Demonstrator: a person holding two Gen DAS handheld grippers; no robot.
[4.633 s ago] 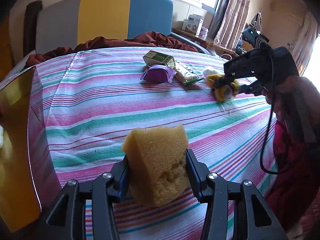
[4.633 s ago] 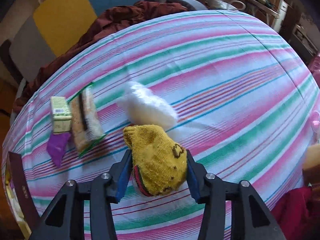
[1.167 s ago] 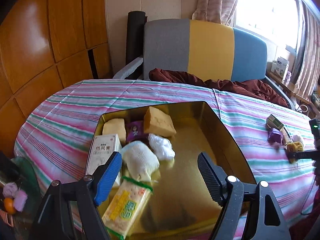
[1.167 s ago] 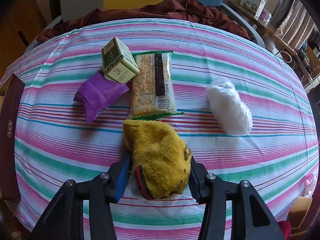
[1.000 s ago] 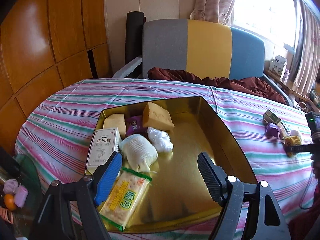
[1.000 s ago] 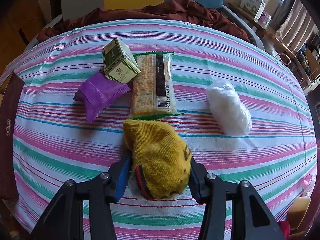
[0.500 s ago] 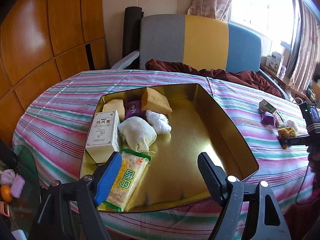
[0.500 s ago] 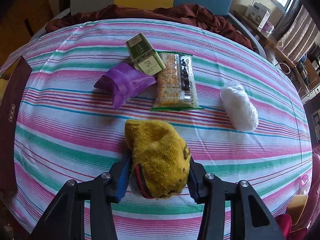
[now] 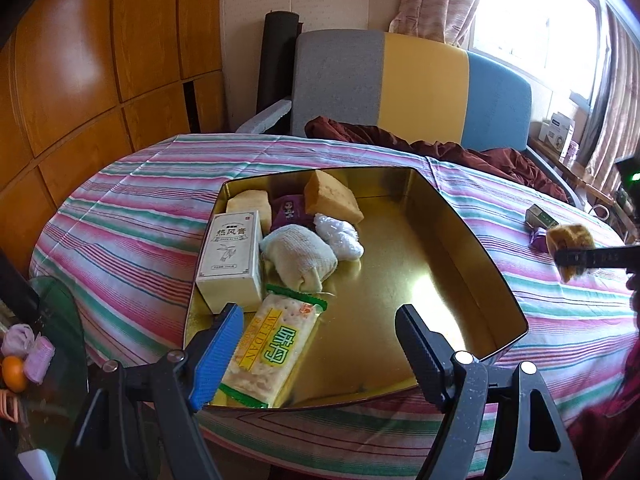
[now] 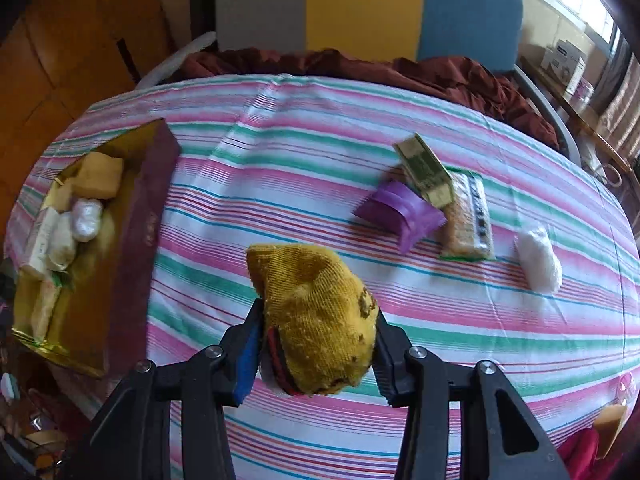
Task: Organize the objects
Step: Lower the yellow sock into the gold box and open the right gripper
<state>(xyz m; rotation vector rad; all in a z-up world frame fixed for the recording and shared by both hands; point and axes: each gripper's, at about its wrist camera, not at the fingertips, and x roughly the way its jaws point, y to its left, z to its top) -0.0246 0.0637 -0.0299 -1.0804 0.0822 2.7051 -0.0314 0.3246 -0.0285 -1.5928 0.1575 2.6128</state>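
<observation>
Clamping the yellow knit sock (image 10: 320,320) snugly, the right gripper (image 10: 318,354) holds it lifted above the striped tablecloth (image 10: 280,168), well right of the gold tin (image 10: 132,216). I'd carry it high enough to clear the tin's dark wall, then drop it in the bare right half, away from the white box (image 9: 232,256) and cracker pack (image 9: 272,348). The left gripper (image 9: 320,344) hangs wide open, empty, over the tin's near edge, so mind the two don't bump.

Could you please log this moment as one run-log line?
right gripper: shut on yellow sock | left gripper: open over gold tin | next: sock into tin
</observation>
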